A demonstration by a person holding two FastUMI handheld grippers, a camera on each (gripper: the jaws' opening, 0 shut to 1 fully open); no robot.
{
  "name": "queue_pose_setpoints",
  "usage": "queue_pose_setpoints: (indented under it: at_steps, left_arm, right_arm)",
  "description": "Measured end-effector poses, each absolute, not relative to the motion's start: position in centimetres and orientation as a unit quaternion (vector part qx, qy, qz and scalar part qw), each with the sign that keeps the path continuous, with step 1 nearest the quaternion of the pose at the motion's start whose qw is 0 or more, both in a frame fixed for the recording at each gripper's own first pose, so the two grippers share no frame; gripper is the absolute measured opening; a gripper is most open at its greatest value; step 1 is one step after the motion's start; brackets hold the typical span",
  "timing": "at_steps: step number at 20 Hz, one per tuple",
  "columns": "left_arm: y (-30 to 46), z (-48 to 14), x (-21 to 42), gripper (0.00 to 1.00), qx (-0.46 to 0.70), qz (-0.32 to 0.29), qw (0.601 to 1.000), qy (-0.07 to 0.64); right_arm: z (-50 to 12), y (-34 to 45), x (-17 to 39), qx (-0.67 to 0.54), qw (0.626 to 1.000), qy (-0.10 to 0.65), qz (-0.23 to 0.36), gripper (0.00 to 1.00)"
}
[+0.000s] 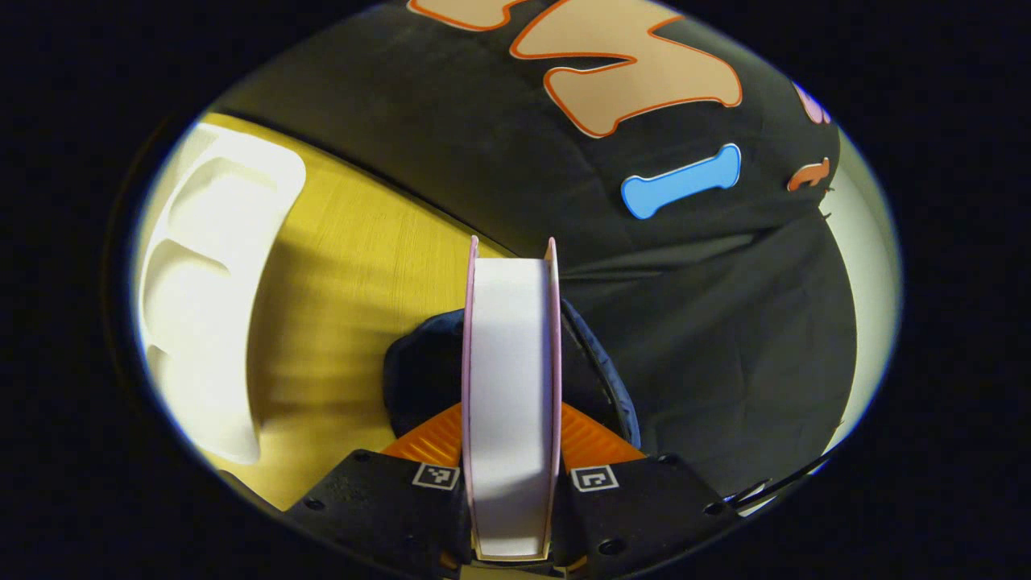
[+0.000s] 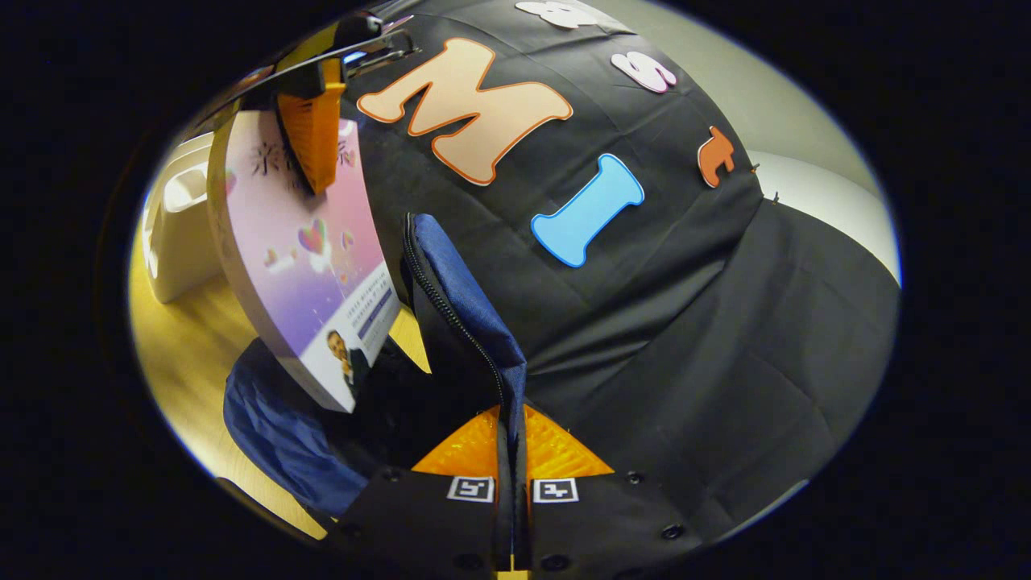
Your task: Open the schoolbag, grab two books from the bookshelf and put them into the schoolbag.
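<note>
The left tool [image 1: 511,451] is closed on a thick book with a pink-and-lilac cover and white page edges [image 1: 511,379], both fingers pressing on the two covers, so the book stands on edge with its long axis running straight away from the tool toward 12 o'clock. In the right gripper view the same book [image 2: 310,274] hangs at about 10 o'clock, gripped from above by the left tool [image 2: 310,149], and its lower corner points down into the dark mouth of the navy-blue fabric schoolbag [image 2: 274,435]. The right tool [image 2: 512,459] is nearly fully closed, and it pinches the zippered edge of the bag's flap [image 2: 459,306], holding this flap upright at 12 o'clock so that the opening is kept wide. In the left gripper view the rim of the schoolbag [image 1: 411,379] lies directly behind and under the book, on the yellow wooden tabletop [image 1: 354,306]. A white moulded plastic bookshelf [image 1: 209,282] stands at 9 o'clock, well apart from the bag. I judge that the coming move depends on one relation: the bag's mouth is just below the book's lower edge, so the left hand, which is the nearer one, needs to lower the book along its own long axis while the flap stays beside it, not across it. Whether another book is already inside the bag, I cannot tell.
</note>
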State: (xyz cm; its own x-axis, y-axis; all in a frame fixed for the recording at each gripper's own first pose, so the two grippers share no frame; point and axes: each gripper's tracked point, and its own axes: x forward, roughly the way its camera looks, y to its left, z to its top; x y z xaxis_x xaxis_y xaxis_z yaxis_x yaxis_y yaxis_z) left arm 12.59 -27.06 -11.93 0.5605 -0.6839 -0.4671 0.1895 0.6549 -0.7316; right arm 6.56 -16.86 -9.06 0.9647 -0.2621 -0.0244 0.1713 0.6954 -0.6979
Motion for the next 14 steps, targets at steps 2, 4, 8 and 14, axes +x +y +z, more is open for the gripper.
queue_pose_setpoints:
  at_steps: [2,4,8,14]
  left_arm:
    - [-28.4,-13.4,13.1,0.36,-0.324,-0.273,0.820,0.385]
    - [-30.4,-14.8,13.5,0.36,-0.327,-0.285,0.814,0.387]
    - [-33.7,-17.6,13.7,0.36,-0.339,-0.307,0.797,0.395]
    - [-37.2,-21.6,14.6,0.38,-0.349,-0.331,0.772,0.415]
  right_arm:
    - [-9.1,-16.7,6.5,-0.369,0.921,0.057,-0.115,0.04]
    - [-9.0,-16.3,6.5,-0.367,0.922,0.052,-0.110,0.04]
    - [-8.7,-15.3,6.9,-0.364,0.926,0.038,-0.098,0.02]
    - [-9.1,-14.0,7.2,-0.364,0.928,0.027,-0.074,0.02]
